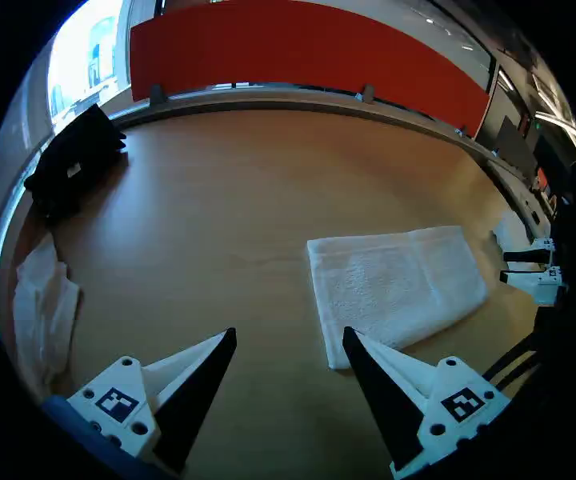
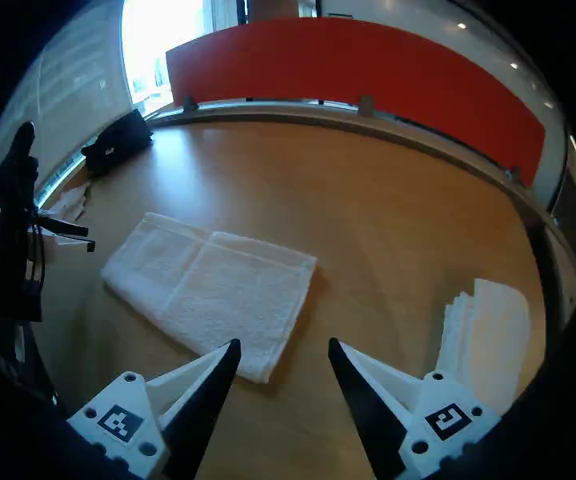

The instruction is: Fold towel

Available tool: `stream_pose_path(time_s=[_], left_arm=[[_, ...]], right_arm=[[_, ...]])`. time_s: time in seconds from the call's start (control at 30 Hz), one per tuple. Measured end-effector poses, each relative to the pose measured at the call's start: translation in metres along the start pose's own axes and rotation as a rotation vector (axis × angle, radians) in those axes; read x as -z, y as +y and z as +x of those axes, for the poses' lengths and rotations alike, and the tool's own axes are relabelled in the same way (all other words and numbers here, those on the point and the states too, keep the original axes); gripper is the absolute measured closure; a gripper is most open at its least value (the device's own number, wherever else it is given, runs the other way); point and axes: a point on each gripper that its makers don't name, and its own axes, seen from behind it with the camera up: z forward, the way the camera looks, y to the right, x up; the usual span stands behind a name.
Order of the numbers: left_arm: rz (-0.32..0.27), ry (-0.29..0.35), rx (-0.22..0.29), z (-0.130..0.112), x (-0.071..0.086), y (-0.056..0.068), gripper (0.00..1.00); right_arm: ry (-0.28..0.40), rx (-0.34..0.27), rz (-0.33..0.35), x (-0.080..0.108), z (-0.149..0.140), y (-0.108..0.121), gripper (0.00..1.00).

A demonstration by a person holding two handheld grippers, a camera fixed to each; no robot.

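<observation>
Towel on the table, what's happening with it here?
A person holds two grippers over a wooden table. The white towel lies flat on it, already folded, roughly between the two. The left gripper and the right gripper are both open and hold nothing; neither touches the towel. More white cloths are stacked off to one side, and a black bag sits near the far edge.

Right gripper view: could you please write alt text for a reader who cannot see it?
A folded white towel lies on a wooden table, just beyond the open right hand-held gripper. A stack of white cloths sits at right; a red panel stands behind.
</observation>
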Motion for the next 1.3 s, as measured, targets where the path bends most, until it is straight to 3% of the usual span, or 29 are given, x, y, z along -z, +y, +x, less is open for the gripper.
stream_pose_path(time_s=[0.7,1.07,1.3], left_arm=[[0.100,0.013,0.081,-0.036,0.054,-0.044,0.01],[0.127,0.013,0.118,-0.055,0.074,-0.056,0.01],[0.134,0.006,0.133,-0.065,0.084,-0.060,0.01]], right_arm=[[-0.036,0.107,0.078,-0.007,-0.010,-0.014,0.15],[-0.082,0.180,0.092,-0.011,-0.032,-0.015,0.16],[-0.099,0.204,0.099,-0.016,-0.045,-0.014,0.24]])
